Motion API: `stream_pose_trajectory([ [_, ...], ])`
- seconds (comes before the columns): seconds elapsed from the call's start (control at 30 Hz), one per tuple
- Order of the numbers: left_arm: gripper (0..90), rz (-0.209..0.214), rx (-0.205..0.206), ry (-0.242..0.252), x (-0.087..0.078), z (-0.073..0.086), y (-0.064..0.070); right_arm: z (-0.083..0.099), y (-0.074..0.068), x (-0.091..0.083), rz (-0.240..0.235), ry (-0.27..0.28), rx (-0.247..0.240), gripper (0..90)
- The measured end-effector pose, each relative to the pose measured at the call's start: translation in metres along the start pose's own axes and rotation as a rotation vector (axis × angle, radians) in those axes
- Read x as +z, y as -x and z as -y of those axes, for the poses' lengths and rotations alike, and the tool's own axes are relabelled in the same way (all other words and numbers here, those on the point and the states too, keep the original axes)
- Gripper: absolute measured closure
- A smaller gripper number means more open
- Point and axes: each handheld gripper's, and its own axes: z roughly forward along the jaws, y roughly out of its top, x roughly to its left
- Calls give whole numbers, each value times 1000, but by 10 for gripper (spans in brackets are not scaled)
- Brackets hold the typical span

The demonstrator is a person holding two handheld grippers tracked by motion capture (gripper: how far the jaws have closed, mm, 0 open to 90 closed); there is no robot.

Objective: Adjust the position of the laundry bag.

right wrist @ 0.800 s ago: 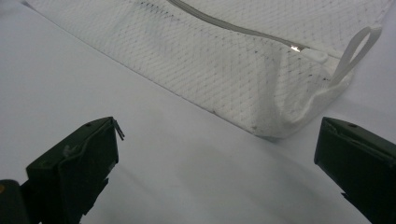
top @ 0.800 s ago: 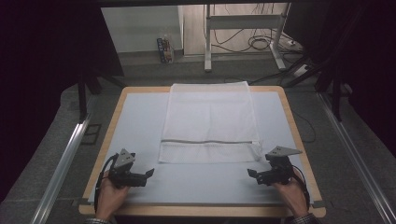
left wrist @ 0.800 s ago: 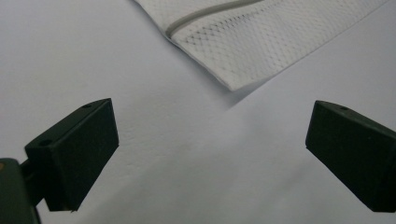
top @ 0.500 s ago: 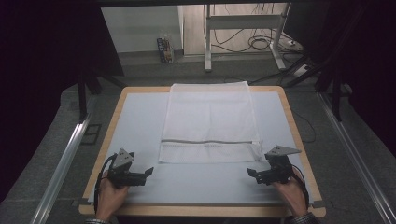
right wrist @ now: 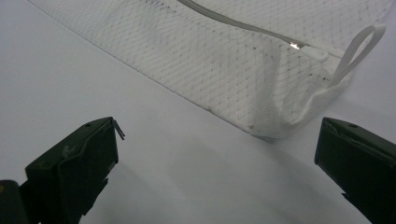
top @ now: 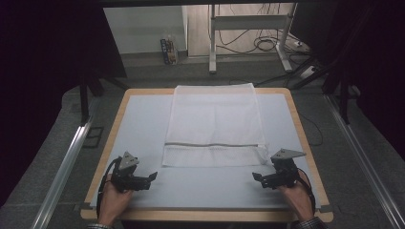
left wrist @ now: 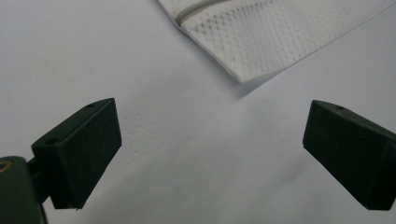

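Observation:
A white mesh laundry bag (top: 213,124) lies flat in the middle of the white table mat (top: 143,124), its zipper (top: 215,145) running across near the front edge. In the right gripper view the bag (right wrist: 224,56) shows its zipper pull (right wrist: 295,45) and a white loop (right wrist: 359,46) at the corner. The bag's front left corner (left wrist: 261,37) is seen in the left gripper view. My left gripper (top: 154,176) rests open at the front left, short of the bag. At the front right, my right gripper (top: 255,176) stands open beside the bag's corner, holding nothing.
The table has a wooden rim (top: 305,143). Metal rails (top: 62,167) run along both sides on the grey floor. Behind the table stand a metal frame (top: 248,28), cables (top: 267,45) and a small box (top: 168,50).

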Motion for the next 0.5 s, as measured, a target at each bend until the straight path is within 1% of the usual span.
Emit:
stream_pose_trajectory([
  [0.13,44,20,-4,1,1,-1,0,-1,-1,0,13,17,-5,0],
  [0.23,41,24,-4,-6,2,-2,0,-1,-2,1,24,23,-1,0],
  [0.4,34,35,-1,-28,6,-7,0,-3,-2,5,44,15,-8,0],
  [0.47,31,45,4,-38,9,-11,0,-4,0,7,47,14,-10,0],
  [0.5,26,54,6,-33,11,-12,0,-5,0,7,54,11,-9,0],
])
